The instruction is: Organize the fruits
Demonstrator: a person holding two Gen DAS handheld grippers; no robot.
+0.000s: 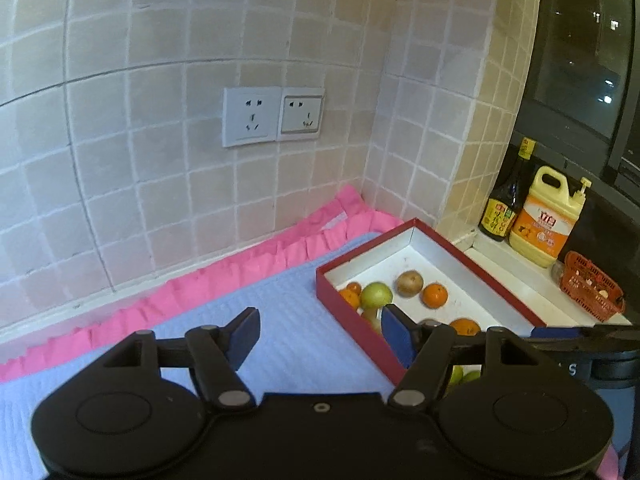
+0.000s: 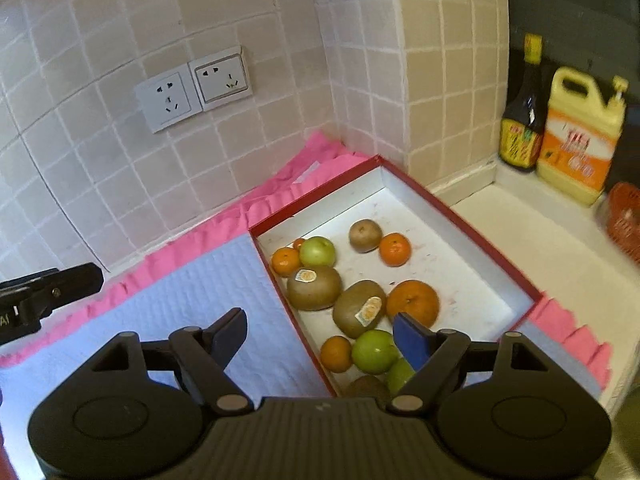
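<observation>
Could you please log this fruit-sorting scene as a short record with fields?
container: red box, white inside, on blue mat
fruit in box: oranges, green apples, brown kiwis
left gripper: open, empty
right gripper: open, empty
beside box: dark sauce bottle, yellow jug, red basket
wall: two sockets
</observation>
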